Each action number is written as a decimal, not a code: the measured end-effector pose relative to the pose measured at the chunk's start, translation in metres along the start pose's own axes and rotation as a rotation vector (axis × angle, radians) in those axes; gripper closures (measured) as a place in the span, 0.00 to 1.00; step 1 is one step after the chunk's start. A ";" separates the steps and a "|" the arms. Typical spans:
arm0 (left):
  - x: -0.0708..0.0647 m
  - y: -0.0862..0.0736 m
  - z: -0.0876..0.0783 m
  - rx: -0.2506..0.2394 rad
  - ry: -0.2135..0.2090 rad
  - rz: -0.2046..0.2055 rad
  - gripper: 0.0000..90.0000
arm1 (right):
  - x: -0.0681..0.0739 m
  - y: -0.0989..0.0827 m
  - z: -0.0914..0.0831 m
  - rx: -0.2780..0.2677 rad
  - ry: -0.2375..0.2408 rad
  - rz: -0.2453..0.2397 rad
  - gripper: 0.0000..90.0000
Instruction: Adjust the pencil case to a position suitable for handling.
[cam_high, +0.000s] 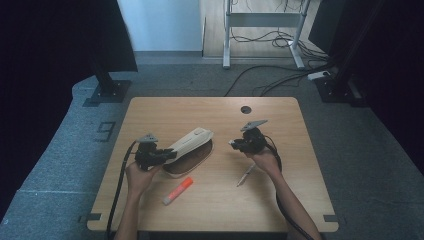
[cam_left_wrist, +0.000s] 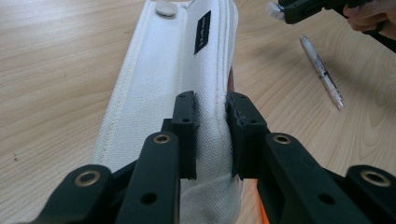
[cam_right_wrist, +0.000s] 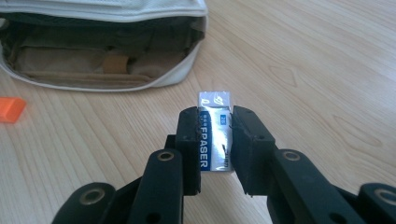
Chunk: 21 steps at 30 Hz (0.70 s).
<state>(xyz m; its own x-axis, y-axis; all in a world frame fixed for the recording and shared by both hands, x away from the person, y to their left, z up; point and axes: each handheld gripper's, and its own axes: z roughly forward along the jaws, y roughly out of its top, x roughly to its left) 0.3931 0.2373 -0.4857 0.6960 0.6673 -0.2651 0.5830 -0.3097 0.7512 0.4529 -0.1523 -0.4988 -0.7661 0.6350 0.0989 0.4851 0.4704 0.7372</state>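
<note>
A white fabric pencil case (cam_high: 189, 145) lies open at the middle of the table, its brown inside (cam_right_wrist: 93, 65) facing the person. My left gripper (cam_high: 167, 155) is shut on the case's raised lid flap (cam_left_wrist: 212, 135), pinching the cloth between both pads. My right gripper (cam_high: 234, 144) hovers to the right of the case, shut on a small eraser (cam_right_wrist: 215, 140) in a blue and silver sleeve. The eraser's end sticks out past the fingertips (cam_right_wrist: 189, 123), pointing towards the case's opening.
An orange-capped glue stick (cam_high: 178, 191) lies near the front of the table (cam_high: 280, 200), below the case. A clear pen (cam_high: 245, 175) rests under the right hand. A small round hole (cam_high: 245, 109) sits near the table's far edge.
</note>
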 end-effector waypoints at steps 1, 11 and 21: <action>0.000 0.000 0.000 0.000 0.000 -0.001 0.83 | 0.001 0.001 0.002 0.000 0.003 -0.001 0.80; -0.001 0.000 0.000 -0.001 -0.003 0.001 0.83 | 0.016 0.013 0.019 0.007 0.029 -0.016 0.79; -0.001 0.001 -0.001 -0.001 -0.004 0.002 0.83 | 0.027 0.022 0.038 0.013 0.047 -0.035 0.79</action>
<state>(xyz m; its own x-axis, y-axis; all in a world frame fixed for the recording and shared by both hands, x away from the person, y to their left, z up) 0.3922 0.2367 -0.4842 0.6991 0.6637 -0.2659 0.5810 -0.3104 0.7524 0.4589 -0.1013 -0.5051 -0.8014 0.5890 0.1044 0.4630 0.5002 0.7317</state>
